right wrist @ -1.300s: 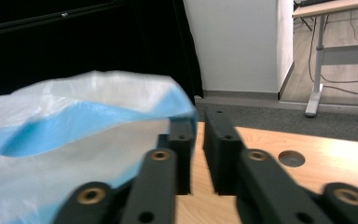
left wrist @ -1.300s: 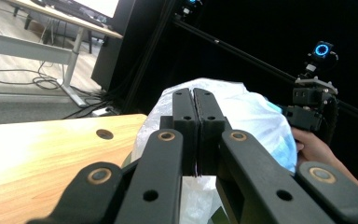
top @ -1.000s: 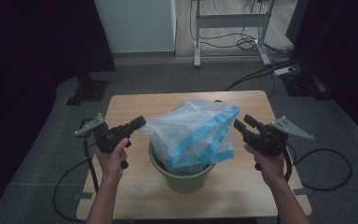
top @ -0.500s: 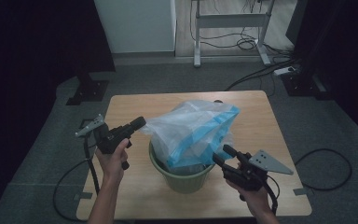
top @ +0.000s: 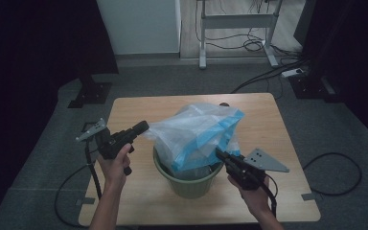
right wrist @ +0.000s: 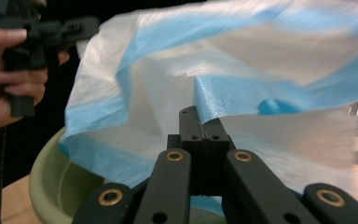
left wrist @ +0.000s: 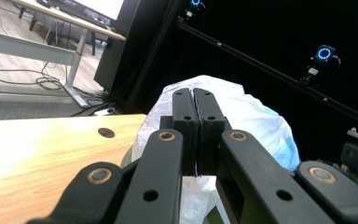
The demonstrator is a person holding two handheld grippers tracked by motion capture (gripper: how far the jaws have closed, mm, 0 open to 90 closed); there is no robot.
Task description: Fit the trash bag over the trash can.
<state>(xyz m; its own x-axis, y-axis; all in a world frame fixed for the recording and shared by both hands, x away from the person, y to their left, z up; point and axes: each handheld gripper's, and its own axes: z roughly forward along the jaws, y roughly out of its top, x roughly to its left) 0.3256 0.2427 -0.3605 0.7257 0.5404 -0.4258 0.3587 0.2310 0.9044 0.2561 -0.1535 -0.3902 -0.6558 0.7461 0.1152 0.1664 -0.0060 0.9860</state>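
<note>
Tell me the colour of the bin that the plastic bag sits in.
Pale olive green; the bin shows best in the high view, under the white-and-blue bag.

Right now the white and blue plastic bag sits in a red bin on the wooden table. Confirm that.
Not quite: the bin is green, not red, as the high view shows. The white and blue plastic bag does sit in it, on the wooden table.
</note>
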